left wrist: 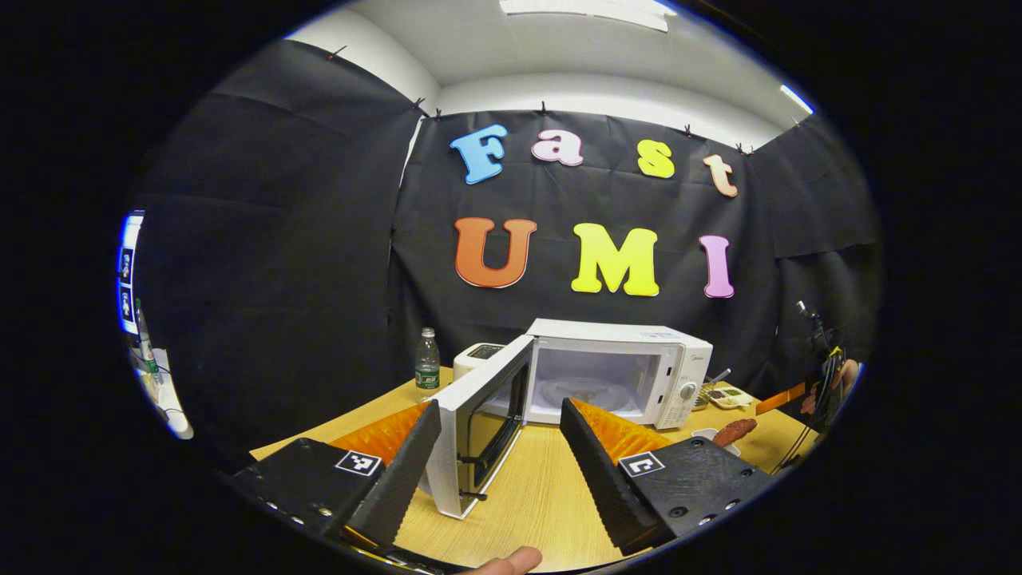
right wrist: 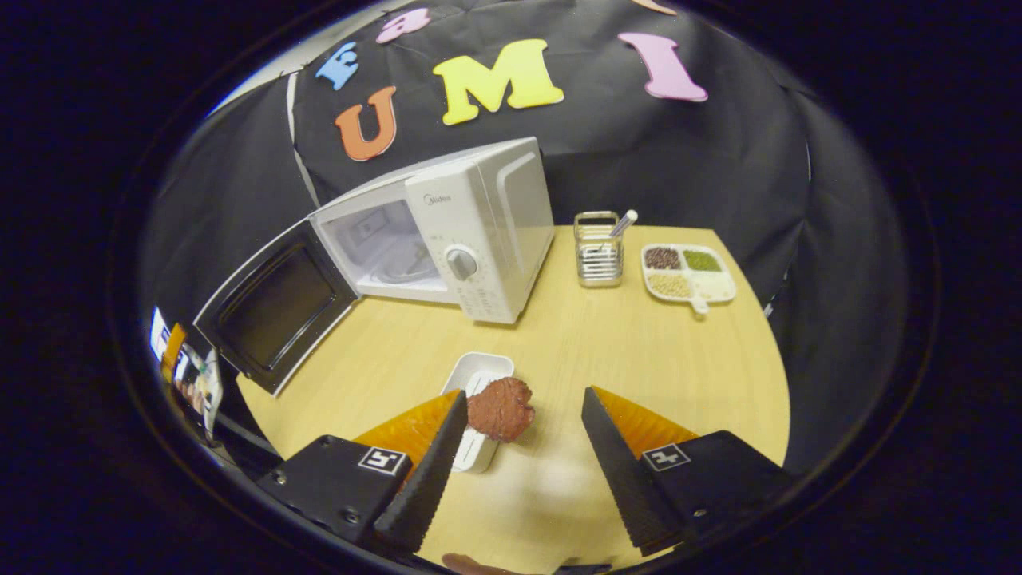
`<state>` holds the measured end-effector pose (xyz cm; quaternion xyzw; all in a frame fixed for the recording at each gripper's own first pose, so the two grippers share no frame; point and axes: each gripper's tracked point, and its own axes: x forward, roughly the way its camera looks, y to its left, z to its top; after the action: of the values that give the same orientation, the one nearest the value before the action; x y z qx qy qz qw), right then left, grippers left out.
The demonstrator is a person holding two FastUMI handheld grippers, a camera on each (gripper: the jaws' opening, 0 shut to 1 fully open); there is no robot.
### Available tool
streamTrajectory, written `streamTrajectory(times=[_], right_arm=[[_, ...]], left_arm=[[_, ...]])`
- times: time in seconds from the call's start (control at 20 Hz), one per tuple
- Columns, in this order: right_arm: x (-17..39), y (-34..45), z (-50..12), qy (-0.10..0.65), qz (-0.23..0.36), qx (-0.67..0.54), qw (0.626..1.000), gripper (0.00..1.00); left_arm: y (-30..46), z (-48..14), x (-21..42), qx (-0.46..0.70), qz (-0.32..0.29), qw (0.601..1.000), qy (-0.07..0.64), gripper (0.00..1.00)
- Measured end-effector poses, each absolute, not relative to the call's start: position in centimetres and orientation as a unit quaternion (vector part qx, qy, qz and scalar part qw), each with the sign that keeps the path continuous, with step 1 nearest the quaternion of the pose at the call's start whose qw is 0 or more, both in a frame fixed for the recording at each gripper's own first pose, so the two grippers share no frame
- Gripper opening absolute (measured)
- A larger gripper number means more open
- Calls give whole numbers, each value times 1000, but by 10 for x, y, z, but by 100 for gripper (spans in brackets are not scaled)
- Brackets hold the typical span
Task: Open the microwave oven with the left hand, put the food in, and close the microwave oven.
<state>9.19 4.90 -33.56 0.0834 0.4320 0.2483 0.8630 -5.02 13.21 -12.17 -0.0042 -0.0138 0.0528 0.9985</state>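
At the bottom of the right gripper view, the right gripper (right wrist: pixel 519 415) hangs with its fingers apart over the food (right wrist: pixel 500 409), a reddish-brown piece on a white dish (right wrist: pixel 479 375) at lower centre. Up and left stands the microwave oven (right wrist: pixel 447 231), door (right wrist: pixel 275 307) swung wide. In the left gripper view, the left gripper (left wrist: pixel 499 415) is spread too, holding nothing, facing the door (left wrist: pixel 479 423).
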Motion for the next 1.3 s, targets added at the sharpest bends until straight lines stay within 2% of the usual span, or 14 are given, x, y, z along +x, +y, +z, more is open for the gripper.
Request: streamTrajectory(times=[0.35, 0.4, 0.45, 0.5, 0.55, 0.6, 0.65, 0.7, 0.75, 0.8, 0.85, 0.9, 0.95, 1.3], right_arm=[[91, 64, -364, 517, 276, 220, 780, 49], [91, 66, -367, 523, 274, 231, 773, 53], [92, 65, -370, 530, 267, 238, 769, 37], [90, 67, -370, 534, 268, 244, 764, 34], [88, 71, -369, 537, 272, 252, 757, 45], [85, 75, -368, 542, 274, 257, 752, 24], [85, 75, -366, 543, 272, 258, 752, 29], [81, 77, -361, 542, 277, 256, 751, 9], [78, 79, -355, 534, 283, 252, 756, 18], [75, 82, -348, 523, 290, 238, 765, 6], [73, 82, -339, 509, 294, 219, 779, 15], [68, 85, -328, 494, 301, 198, 791, 6], [62, 89, -320, 482, 307, 175, 802, 15], [41, 99, -280, 393, 283, 29, 874, 9]], left_arm=[[91, -117, -33, 19, 18, 999, -20, 92], [90, -120, -32, 22, 17, 999, -16, 92], [90, -121, -33, 24, 16, 999, -15, 92], [87, -122, -33, 21, 13, 1000, -14, 92], [86, -122, -34, 18, 10, 1000, -15, 92], [85, -124, -37, 16, 5, 1000, -14, 87], [85, -124, -40, 14, 3, 1000, -15, 92], [87, -124, -40, 13, 2, 1000, -17, 92], [88, -124, -43, 12, 0, 1000, -18, 92], [88, -124, -44, 11, -6, 1000, -20, 92], [88, -126, -45, 8, -11, 1000, -23, 92], [89, -124, -48, 4, -15, 1000, -26, 92], [90, -125, -50, 0, -19, 999, -28, 92], [104, -122, -61, -29, -32, 998, -43, 92]])
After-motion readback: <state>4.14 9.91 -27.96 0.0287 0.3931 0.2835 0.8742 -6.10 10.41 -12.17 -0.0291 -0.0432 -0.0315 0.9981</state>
